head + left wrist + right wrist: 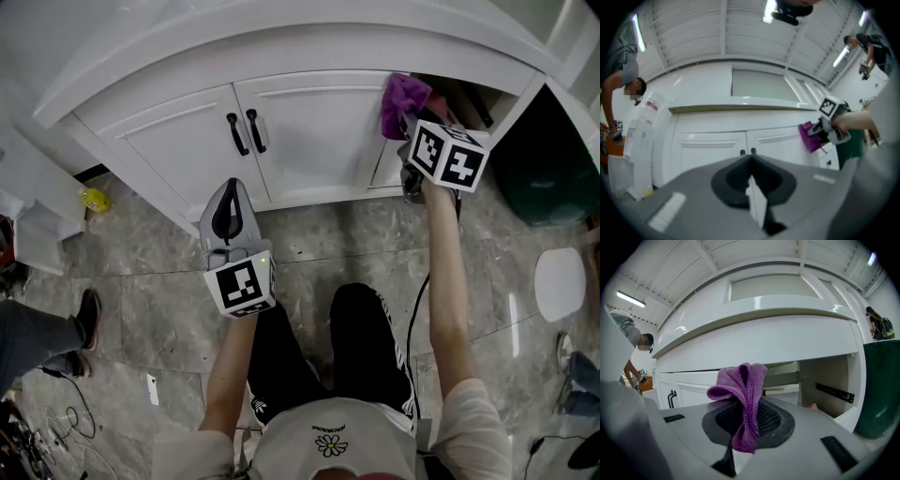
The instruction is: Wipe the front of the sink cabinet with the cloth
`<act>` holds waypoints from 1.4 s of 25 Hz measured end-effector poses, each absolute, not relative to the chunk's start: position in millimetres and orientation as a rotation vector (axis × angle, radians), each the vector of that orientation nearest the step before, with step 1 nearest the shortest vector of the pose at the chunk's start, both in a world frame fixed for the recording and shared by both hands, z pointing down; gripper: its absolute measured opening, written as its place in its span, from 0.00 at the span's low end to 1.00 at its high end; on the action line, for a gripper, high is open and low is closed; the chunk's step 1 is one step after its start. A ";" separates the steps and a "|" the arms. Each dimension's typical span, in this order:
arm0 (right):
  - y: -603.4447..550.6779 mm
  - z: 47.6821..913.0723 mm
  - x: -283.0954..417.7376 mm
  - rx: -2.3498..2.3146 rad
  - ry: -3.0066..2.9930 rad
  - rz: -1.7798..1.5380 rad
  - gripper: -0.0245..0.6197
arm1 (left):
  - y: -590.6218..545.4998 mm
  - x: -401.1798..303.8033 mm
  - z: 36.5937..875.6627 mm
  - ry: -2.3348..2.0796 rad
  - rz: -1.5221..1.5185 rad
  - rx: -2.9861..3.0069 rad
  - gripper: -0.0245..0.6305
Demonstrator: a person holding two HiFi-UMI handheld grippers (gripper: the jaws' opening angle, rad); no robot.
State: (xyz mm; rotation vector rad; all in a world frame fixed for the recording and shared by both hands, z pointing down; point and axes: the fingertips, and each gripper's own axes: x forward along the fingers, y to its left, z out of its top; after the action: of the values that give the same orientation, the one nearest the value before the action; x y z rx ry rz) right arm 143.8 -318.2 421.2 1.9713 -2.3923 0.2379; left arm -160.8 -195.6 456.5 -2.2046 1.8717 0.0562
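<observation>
The white sink cabinet [309,131] curves across the top of the head view, its two doors shut, with black handles [247,132]. My right gripper [411,127] is shut on a purple cloth [402,99], which is held at the cabinet front just right of the doors, beside an open bay [827,383]. In the right gripper view the cloth [743,394] stands bunched up out of the jaws of the right gripper [740,427]. My left gripper [226,195] hangs low in front of the doors, away from them, shut and holding nothing; the left gripper [751,177] faces the handles [747,151].
A dark green bin [544,173] stands right of the cabinet. A white round object [560,284] lies on the marble floor. At the left are a white panel [33,202], a small yellow thing [95,199] and a bystander's shoe [88,317].
</observation>
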 end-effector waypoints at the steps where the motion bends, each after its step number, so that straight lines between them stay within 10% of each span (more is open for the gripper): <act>1: -315.3 419.5 140.9 1.974 -2.391 0.228 0.12 | -195.3 -161.2 455.6 1.869 0.058 -2.206 0.04; 18: -312.2 460.5 -91.4 1.427 -2.772 0.191 0.12 | -180.8 -186.5 454.6 1.918 0.052 -2.160 0.04; 35: -324.1 466.4 39.6 1.831 -2.558 0.199 0.12 | -191.1 -141.2 459.3 1.842 0.104 -2.251 0.04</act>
State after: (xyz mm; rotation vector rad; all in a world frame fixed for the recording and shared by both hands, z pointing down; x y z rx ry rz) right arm 39.6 -324.1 466.4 1.8313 -2.5581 0.1993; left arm -141.2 -191.1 459.3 -2.2515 1.8419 0.1042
